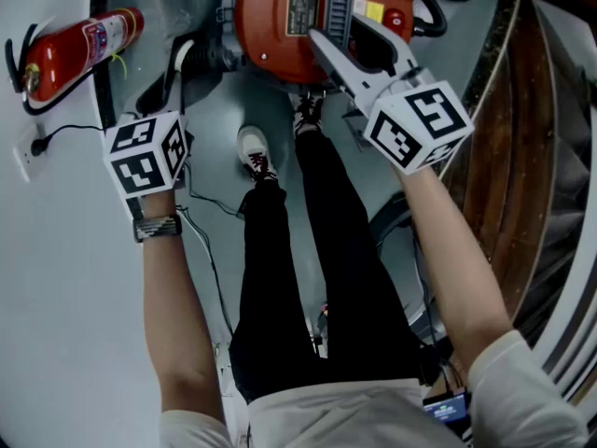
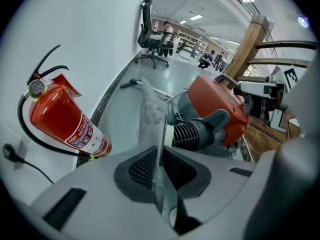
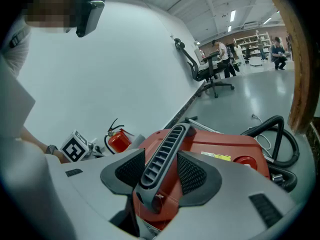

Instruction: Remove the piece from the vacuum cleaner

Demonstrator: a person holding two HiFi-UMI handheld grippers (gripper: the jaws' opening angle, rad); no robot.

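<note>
Right gripper (image 3: 160, 171) clamps the red vacuum cleaner (image 3: 225, 149) by its ribbed handle (image 3: 165, 149). By the wall sits a fire extinguisher (image 2: 62, 121). Left gripper (image 2: 160, 169) pinches the thin grey piece (image 2: 151, 114) (dusty, upright) beside the machine.

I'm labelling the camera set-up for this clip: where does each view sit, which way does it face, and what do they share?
Head view: on the person's head, facing steeply down at the vacuum cleaner on the floor; forearms and legs show.
Left gripper view: on the left tool, facing along jaws shut on a thin grey piece; no body shows.
Right gripper view: on the right tool, jaws shut on the vacuum's handle; shirt and left tool's cube show.
All three share the vacuum cleaner and the fire extinguisher.
</note>
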